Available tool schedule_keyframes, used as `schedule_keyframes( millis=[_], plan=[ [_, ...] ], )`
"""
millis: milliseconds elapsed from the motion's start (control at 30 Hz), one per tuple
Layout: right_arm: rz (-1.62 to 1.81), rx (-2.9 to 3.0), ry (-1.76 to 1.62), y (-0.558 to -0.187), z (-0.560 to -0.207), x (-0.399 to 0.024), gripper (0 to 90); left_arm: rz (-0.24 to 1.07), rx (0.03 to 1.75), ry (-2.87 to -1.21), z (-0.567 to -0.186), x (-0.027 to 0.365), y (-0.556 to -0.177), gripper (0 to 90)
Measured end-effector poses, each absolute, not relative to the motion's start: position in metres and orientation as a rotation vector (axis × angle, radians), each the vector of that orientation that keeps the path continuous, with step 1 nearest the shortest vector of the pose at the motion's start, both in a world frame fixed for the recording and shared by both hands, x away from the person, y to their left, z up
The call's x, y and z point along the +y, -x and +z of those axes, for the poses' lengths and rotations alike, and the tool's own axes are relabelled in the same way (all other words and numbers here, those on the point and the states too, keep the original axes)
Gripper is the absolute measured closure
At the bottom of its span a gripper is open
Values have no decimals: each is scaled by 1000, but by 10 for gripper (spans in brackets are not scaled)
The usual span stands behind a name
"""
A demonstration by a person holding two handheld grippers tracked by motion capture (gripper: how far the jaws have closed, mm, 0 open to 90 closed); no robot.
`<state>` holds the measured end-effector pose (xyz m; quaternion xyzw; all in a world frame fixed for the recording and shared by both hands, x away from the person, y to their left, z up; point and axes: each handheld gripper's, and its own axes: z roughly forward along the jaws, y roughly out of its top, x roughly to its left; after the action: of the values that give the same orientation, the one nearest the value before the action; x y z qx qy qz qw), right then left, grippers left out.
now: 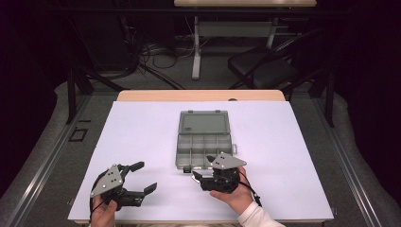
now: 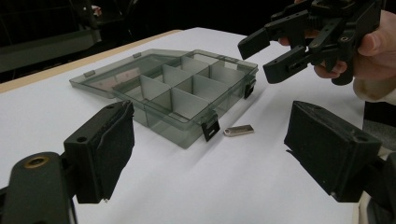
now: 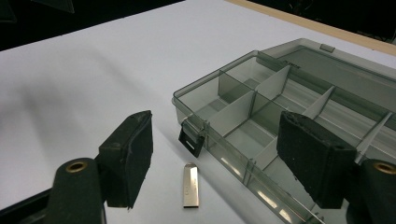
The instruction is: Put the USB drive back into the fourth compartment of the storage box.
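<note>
While both tools hang over the white table, things stand thus, left to right:

Left gripper: near the table's front left corner, jaws spread wide with nothing between them, well apart from the box.

USB stick: a small silver stick lying flat on the table, just beside the box's front wall, near its black latch.

Right gripper: held by a hand just in front of the box; jaws apart, nothing clamped, the stick on the table between them.

Compartment box: grey, see-through, at the table's middle, lid thrown back flat, compartments bare.
</note>
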<state>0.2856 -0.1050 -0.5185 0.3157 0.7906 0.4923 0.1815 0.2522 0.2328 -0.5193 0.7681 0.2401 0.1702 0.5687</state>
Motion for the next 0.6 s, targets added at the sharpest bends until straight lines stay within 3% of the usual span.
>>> schedule_keyframes(
  millis=[533, 600],
  plan=[
    [1363, 2278, -881, -292, -531, -93, 345, 400, 565, -1806, -519, 233, -252, 158],
    [1350, 2304, -874, -292, -533, -90, 394, 400, 565, -1806, -519, 233, -252, 158]
  ],
)
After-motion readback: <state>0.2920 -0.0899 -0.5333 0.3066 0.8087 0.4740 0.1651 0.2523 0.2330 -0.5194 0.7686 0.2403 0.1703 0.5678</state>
